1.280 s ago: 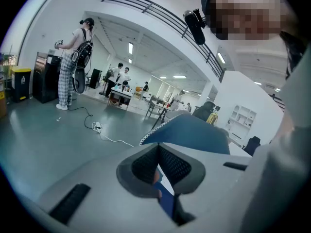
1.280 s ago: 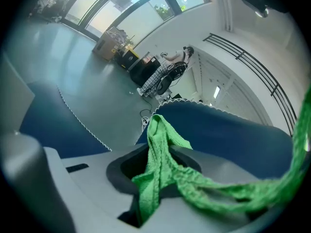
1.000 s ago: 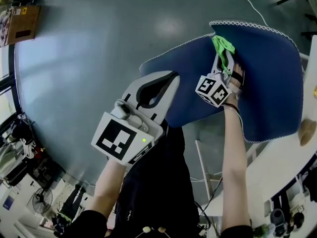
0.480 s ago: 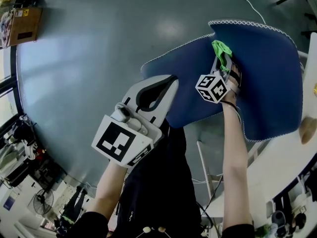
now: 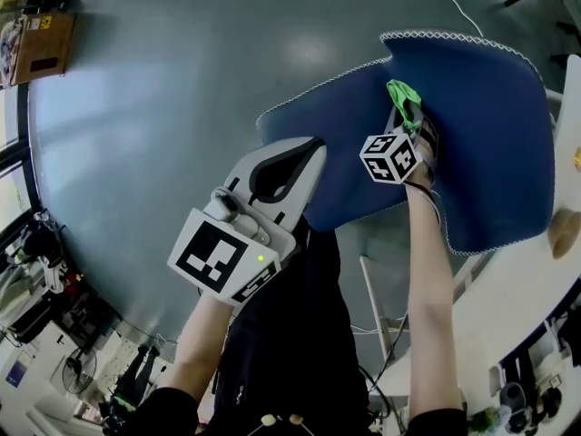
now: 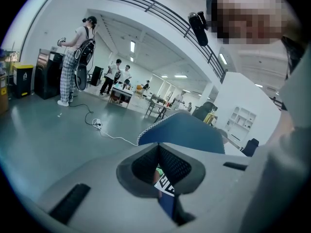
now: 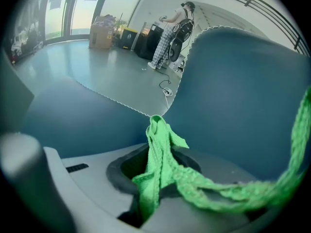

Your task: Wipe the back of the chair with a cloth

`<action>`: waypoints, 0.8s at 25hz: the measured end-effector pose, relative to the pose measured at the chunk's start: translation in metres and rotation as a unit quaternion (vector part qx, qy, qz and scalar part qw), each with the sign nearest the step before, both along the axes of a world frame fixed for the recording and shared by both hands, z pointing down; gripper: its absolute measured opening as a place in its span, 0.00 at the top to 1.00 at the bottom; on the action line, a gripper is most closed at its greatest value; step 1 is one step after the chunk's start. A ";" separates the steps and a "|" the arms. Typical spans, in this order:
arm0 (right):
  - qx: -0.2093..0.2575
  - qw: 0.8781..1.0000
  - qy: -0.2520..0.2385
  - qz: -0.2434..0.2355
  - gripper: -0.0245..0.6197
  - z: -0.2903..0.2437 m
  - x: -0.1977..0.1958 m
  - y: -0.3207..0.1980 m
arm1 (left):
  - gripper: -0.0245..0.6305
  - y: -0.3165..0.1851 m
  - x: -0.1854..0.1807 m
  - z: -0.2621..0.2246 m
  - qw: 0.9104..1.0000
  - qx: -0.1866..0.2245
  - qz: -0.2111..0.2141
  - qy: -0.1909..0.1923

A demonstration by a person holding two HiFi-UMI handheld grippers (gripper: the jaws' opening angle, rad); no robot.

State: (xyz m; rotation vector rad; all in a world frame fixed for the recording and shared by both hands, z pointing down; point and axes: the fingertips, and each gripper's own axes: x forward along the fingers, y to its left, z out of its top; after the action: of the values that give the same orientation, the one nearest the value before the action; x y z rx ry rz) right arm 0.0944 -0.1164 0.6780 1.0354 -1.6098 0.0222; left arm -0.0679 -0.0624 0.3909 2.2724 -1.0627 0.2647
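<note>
A dark blue chair [image 5: 490, 125] with white stitched edges fills the upper right of the head view; its back [image 7: 238, 96] looms close in the right gripper view. My right gripper [image 5: 406, 109] is shut on a bright green cloth [image 5: 402, 93] and holds it against the blue fabric near the fold between the two panels. The cloth [image 7: 158, 164] bunches between the jaws, and a strand trails off to the right. My left gripper [image 5: 313, 145] hovers shut beside the chair's lower left edge [image 6: 187, 130], holding nothing.
Grey-blue floor [image 5: 163, 107] spreads to the left. A cardboard box [image 5: 41, 44] lies at the far left. White table frames [image 5: 508, 307] stand at the lower right. A white cable [image 5: 454, 3] runs behind the chair. People [image 6: 77, 57] stand far off.
My right gripper has slid the green cloth a little up the chair's blue fabric. The left gripper has stayed almost still.
</note>
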 end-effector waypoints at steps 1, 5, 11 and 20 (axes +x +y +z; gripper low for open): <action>0.005 1.000 -0.003 -0.001 0.89 -0.004 -0.002 -0.002 | 0.96 -0.001 0.000 0.000 1.000 0.000 0.001 0.000; 0.025 1.000 -0.017 0.003 0.89 -0.021 -0.006 -0.007 | 0.96 -0.003 0.003 0.000 1.000 0.003 0.002 0.002; 0.065 0.997 -0.036 0.013 0.89 -0.055 -0.013 -0.008 | 0.96 -0.002 0.014 -0.005 1.000 0.006 0.011 0.006; 0.118 0.991 -0.056 0.021 0.89 -0.115 -0.016 0.002 | 0.96 0.001 0.019 -0.005 1.000 0.002 0.022 0.007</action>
State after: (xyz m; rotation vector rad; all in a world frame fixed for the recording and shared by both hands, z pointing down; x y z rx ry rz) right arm 0.0786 -0.1147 0.5631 1.2695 -1.7203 -0.0851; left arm -0.0487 -0.0614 0.3863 2.2997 -1.0070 0.2636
